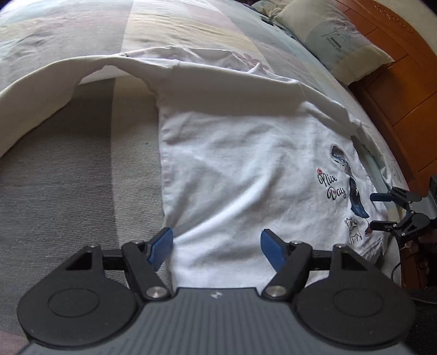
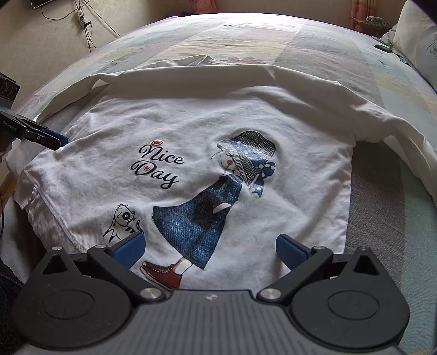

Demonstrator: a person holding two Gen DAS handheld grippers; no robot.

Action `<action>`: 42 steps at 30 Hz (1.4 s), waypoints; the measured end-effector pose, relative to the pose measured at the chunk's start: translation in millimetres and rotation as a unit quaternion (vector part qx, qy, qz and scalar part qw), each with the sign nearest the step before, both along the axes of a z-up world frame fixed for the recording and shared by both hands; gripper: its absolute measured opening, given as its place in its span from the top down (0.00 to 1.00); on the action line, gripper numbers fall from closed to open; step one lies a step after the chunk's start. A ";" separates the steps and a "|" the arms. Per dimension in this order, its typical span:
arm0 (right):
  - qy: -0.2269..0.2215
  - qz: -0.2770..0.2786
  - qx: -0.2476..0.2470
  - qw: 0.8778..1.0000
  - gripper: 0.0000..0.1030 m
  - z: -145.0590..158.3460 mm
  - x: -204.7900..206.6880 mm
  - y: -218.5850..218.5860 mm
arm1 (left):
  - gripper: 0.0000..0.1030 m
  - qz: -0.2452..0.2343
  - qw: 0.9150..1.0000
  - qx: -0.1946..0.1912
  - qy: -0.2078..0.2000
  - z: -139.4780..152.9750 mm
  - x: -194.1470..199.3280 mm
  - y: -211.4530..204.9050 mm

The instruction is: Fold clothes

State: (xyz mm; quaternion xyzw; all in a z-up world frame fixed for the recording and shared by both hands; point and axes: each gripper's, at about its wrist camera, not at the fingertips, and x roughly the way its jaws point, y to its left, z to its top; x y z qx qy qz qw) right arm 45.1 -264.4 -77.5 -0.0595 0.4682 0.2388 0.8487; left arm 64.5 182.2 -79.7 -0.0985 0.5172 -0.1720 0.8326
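Observation:
A white long-sleeved shirt [image 1: 240, 163] with a "Nice Day" print [image 2: 158, 166] of a girl in a blue dress lies spread on the bed, print side up. One sleeve [image 1: 41, 92] arches across the left of the left wrist view. The other sleeve [image 2: 396, 131] drapes down the right side of the right wrist view. My left gripper [image 1: 217, 248] hovers open over one side edge of the shirt, nothing between its blue pads. My right gripper [image 2: 210, 250] stands open above the printed hem, its pads wide apart. The right gripper [image 1: 381, 210] also shows at the shirt's far edge.
The shirt lies on a striped pastel bedspread [image 1: 68, 177]. A pillow [image 1: 336, 41] rests against a wooden headboard [image 1: 396, 95]. A wall with cables and a power strip [image 2: 80, 19] lies beyond the bed. The left gripper [image 2: 54, 140] enters from the left edge.

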 end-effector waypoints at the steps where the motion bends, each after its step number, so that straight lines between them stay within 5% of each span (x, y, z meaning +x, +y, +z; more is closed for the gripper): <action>1: -0.002 -0.001 -0.011 1.000 0.00 -0.9 -3.5 -1.5 | 0.30 -0.005 1.000 0.015 -0.012 7.0 -3.8 -3.8; 7: -0.052 0.025 -0.028 0.998 0.00 12.5 -14.8 23.1 | 0.27 -0.107 0.990 0.063 -0.059 13.3 -28.9 -62.7; 9: -0.055 0.031 -0.034 0.997 0.00 9.3 -14.7 35.0 | 0.26 -0.117 0.989 0.086 -0.038 0.3 -38.8 -72.6; 16: -0.053 0.024 -0.045 0.997 0.00 -14.1 -32.0 29.0 | 0.22 -0.038 0.998 0.048 0.021 3.3 -87.6 -20.3; 22: -0.062 0.013 -0.044 0.997 0.00 -4.0 -29.9 30.9 | 0.20 -0.064 0.990 0.100 -0.072 33.5 -66.1 -53.7; 26: -0.082 0.014 -0.043 0.996 0.00 0.6 -20.0 45.4 | 0.20 -0.088 0.979 0.145 -0.111 24.4 -28.6 -106.0; 31: -0.075 -0.009 -0.035 0.997 0.00 -16.0 -23.7 39.7 | 0.19 -0.067 0.979 0.169 -0.097 -14.1 -7.4 -128.0; 33: -0.080 -0.016 -0.038 0.996 0.00 -18.1 -39.1 28.1 | 0.09 -0.046 0.981 0.156 -0.103 -25.3 -13.4 -117.6; 38: -0.064 -0.024 -0.041 0.997 0.00 -13.1 -62.1 -2.1 | 0.08 -0.027 0.981 0.166 -0.094 -15.7 -19.8 -97.8; 42: -0.065 -0.038 -0.042 0.996 0.00 5.6 -37.8 -3.1 | 0.08 -0.046 0.974 0.175 -0.135 2.5 -2.9 -113.4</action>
